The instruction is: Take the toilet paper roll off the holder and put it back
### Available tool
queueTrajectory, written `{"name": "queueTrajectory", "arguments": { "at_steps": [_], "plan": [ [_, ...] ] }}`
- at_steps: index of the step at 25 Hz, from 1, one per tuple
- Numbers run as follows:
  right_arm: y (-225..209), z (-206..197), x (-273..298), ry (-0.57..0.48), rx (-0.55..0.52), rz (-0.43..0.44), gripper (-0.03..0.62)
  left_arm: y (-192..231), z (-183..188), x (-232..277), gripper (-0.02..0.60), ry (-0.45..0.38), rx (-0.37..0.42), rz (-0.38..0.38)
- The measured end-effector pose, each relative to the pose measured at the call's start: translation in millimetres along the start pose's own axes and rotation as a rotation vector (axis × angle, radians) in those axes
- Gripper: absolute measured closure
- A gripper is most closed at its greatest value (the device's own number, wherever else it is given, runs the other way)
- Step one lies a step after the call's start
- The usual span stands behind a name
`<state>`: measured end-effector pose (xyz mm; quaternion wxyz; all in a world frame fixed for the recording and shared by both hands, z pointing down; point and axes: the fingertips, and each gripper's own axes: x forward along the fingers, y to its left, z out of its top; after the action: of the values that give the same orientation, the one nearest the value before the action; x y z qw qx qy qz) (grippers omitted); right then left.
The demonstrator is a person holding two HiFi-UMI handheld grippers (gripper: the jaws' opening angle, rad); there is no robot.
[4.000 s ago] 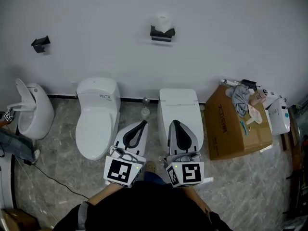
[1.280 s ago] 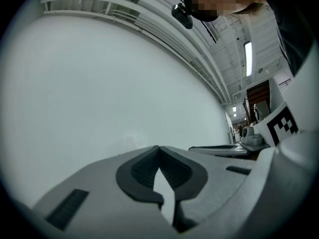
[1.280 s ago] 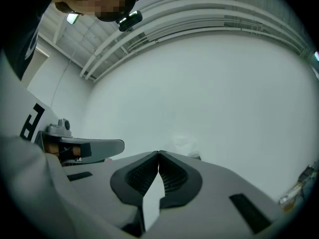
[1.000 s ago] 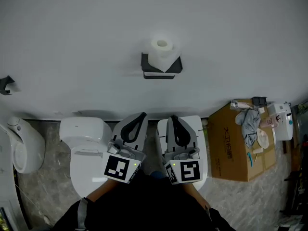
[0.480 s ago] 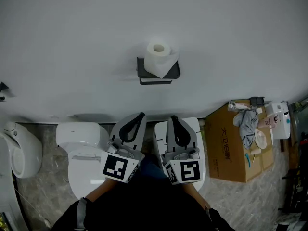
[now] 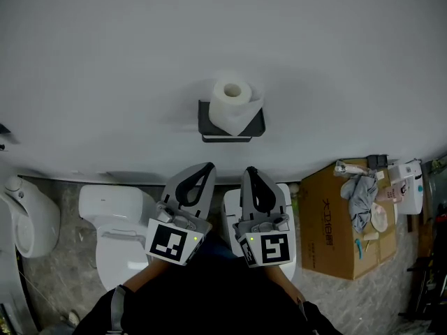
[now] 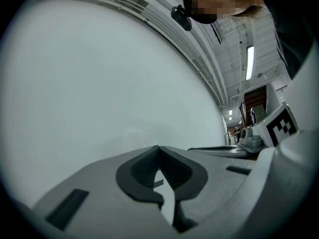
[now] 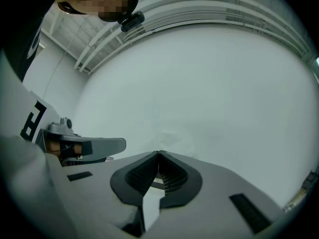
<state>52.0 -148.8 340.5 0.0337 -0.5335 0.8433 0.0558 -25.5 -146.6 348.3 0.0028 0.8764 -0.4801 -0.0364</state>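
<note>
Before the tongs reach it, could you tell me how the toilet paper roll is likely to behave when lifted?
The toilet paper roll looks full and soft, so probably light but squashable. Its loose sheet hanging over the black holder may trail or unwind. Being round, it could roll if laid sideways.

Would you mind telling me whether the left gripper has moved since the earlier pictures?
Yes. The left gripper has gone forward toward the wall: its tips once lay beside the left toilet's bowl, now past its tank.
</note>
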Motion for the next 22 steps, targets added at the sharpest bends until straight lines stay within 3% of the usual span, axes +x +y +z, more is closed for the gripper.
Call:
{"name": "queueTrajectory", "arguments": {
  "at_steps": [18, 20, 22],
  "plan": [
    [-30, -4, 80, 0.005, -0.008, 0.058, 0.568, 43, 3, 68, 0.575, 0.006, 0.006, 0.022],
    [-31, -3, 84, 0.011, 0.007, 0.072, 0.536, 45, 4, 71, 0.575, 0.005, 0.010, 0.028],
    [-31, -3, 88, 0.024, 0.025, 0.084, 0.458, 47, 6, 74, 0.575, 0.003, 0.008, 0.035]
  ]
}}
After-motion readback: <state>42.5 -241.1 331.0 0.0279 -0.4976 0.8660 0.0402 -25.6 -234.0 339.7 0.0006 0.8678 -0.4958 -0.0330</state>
